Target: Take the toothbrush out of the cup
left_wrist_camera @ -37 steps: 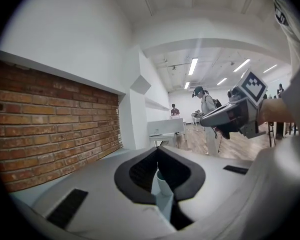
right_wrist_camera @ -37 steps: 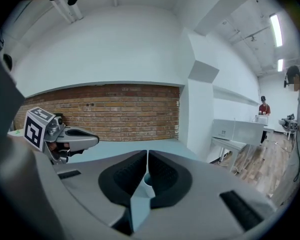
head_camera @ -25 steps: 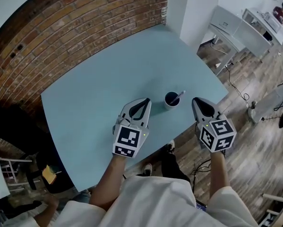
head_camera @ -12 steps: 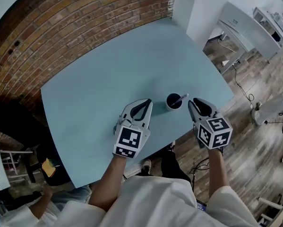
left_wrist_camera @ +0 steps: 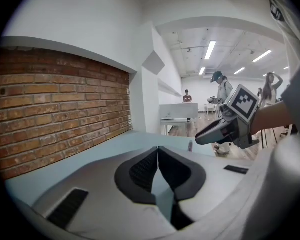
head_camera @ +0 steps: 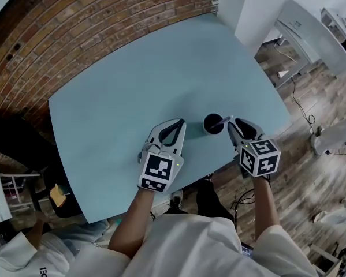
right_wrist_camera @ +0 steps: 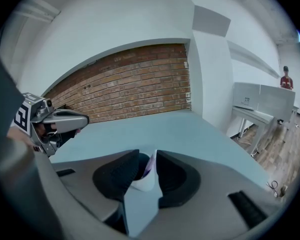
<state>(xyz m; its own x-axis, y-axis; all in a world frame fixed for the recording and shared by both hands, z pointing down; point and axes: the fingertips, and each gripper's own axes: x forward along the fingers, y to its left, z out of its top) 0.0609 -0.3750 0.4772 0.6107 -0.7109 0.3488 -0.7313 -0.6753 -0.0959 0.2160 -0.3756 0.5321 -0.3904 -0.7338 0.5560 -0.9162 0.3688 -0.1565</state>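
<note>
A small cup (head_camera: 212, 124), white outside and dark inside, stands upright on the pale blue table (head_camera: 132, 85), close to its near right edge. A slim, pale lilac toothbrush (head_camera: 221, 120) stands in the cup, leaning to the right, with its upper end sticking out above the rim.

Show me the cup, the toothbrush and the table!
cup (right_wrist_camera: 143, 183), right gripper view, on its white side wall.
toothbrush (head_camera: 222, 120), head view, on the handle sticking out of the cup.
table (head_camera: 132, 85), head view, on the bare blue top.
</note>
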